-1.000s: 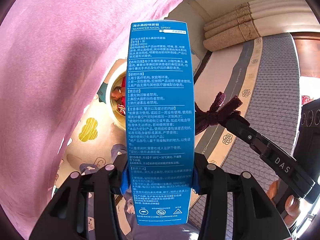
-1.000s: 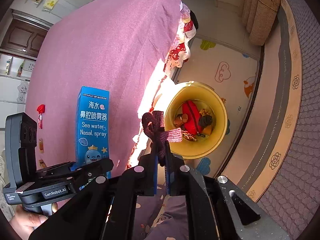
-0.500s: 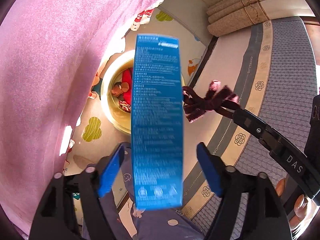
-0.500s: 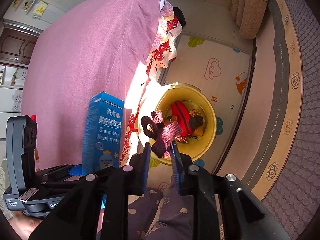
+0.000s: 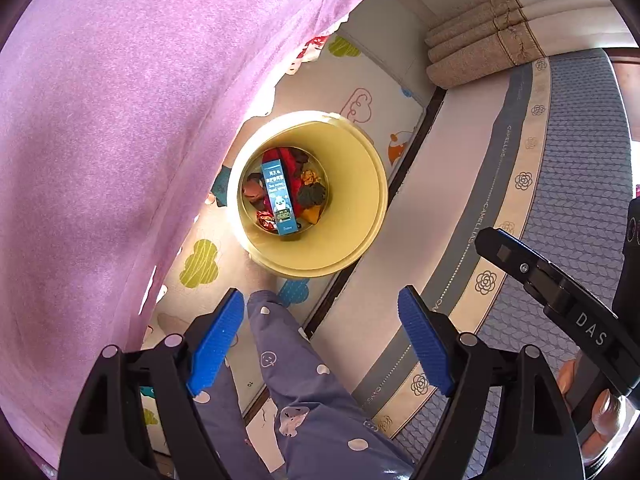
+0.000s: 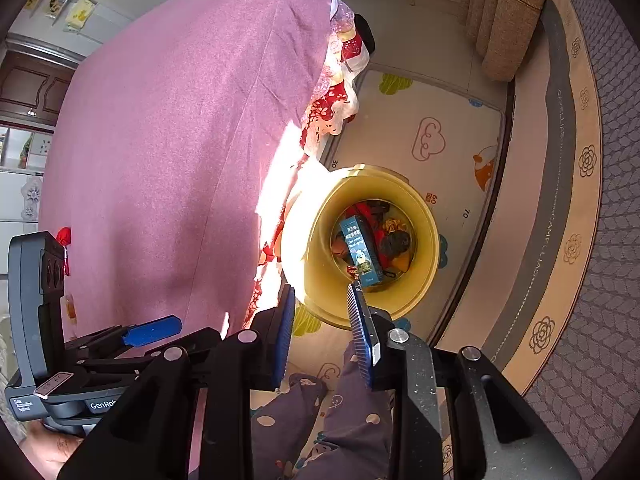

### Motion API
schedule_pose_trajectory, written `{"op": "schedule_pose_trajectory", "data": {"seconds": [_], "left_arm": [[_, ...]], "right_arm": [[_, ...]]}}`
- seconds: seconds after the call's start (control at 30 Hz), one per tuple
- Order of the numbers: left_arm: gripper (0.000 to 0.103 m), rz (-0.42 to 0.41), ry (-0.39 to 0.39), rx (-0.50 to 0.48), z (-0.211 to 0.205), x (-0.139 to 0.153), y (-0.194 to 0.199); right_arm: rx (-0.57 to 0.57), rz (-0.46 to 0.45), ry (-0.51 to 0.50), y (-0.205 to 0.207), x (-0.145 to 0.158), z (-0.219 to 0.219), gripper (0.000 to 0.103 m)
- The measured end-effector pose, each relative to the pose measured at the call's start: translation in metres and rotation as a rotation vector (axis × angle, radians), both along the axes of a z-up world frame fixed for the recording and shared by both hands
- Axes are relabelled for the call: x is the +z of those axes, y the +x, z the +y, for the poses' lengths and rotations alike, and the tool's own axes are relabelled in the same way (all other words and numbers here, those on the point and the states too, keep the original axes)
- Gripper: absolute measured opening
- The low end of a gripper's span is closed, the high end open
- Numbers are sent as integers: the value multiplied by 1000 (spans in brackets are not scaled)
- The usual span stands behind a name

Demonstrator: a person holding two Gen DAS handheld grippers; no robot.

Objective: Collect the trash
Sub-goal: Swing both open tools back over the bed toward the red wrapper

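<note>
Left wrist view: our left hand-held gripper (image 5: 320, 340) hangs spread and empty above the bin (image 5: 360, 184), the blue box (image 5: 279, 196) lying inside; our right hand-held gripper (image 6: 320, 334) stands parted, holding nothing.

we read "das" in white letters on the black body of the right gripper (image 5: 588, 330), seen from the left wrist. on the left gripper (image 6: 100, 402) housing we read "genrob", the rest cut off; a small label beside it is too fine to read. the grey band of the mattress edge (image 5: 486, 210) carries "camellias". the play mat (image 6: 448, 132) shows numerals "30", "60" and "70". print on the blue box (image 5: 279, 196) in the yellow bin (image 5: 360, 216) is too small to read.
</note>
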State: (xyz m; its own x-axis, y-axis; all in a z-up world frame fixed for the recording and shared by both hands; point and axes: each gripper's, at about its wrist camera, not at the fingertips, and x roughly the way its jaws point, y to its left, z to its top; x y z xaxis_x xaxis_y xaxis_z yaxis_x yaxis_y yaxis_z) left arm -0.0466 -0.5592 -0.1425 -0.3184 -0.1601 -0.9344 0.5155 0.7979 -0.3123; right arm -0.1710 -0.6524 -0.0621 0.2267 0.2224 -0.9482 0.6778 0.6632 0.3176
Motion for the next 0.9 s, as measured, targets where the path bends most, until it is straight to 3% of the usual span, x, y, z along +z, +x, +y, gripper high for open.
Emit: {"op": "schedule_pose_trajectory", "data": {"seconds": [0.43,0.9], "left_arm": [[79,-81,-70,136,85,49,30],[79,-159,-79,418,274,91,74]], "right_arm": [[144,-60,-40,56,37,73,28],[412,-141,-29,148,69,247,28]]}}
